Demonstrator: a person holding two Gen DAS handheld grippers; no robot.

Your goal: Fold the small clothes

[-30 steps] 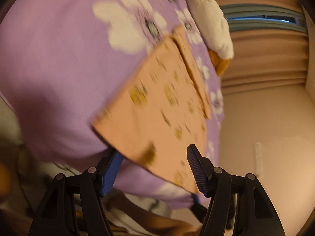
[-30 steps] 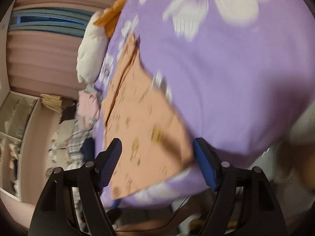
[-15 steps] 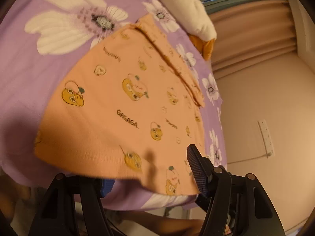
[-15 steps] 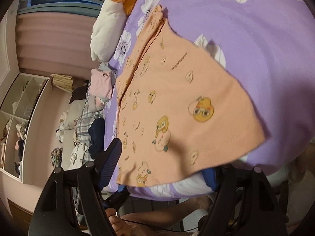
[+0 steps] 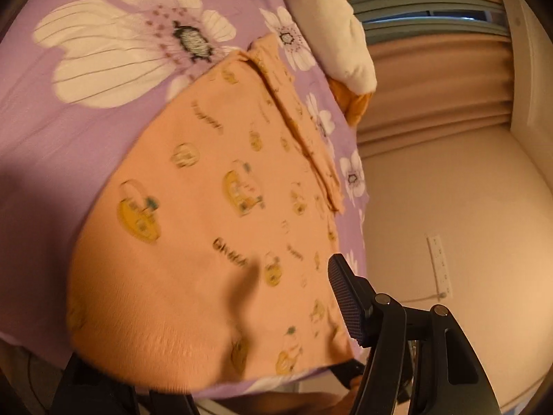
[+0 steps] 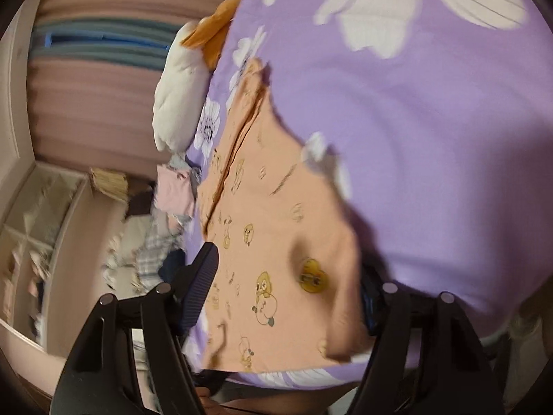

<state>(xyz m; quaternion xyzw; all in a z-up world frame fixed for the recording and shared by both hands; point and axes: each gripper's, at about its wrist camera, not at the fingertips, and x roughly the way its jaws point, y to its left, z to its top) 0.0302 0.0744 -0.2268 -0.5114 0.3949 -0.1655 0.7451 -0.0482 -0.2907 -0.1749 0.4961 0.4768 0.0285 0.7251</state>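
An orange garment (image 5: 221, 214) printed with yellow cartoon figures lies flat on the purple flowered bedspread (image 5: 69, 131), its near hem at the bed's edge. My left gripper (image 5: 238, 314) straddles that hem with its jaws wide apart. Its right finger (image 5: 345, 297) is clear of the cloth, and the left finger is hidden under the hem. In the right wrist view the same garment (image 6: 276, 242) lies between the fingers of my right gripper (image 6: 287, 273), which is open. Its left finger (image 6: 202, 283) shows, and the cloth partly covers the right one. Neither pair of pads presses on the cloth.
A white plush toy with orange parts (image 5: 331, 34) lies at the bed's far end by the curtains (image 5: 432, 86). Beside the bed are a heap of clothes (image 6: 162, 228) and white shelves (image 6: 34, 228). A wall socket strip (image 5: 439, 263) is on the right.
Both grippers have closed in on the garment's near hem. The cloth now fills more of each view and covers the left gripper's left finger. The jaws stay wide apart.
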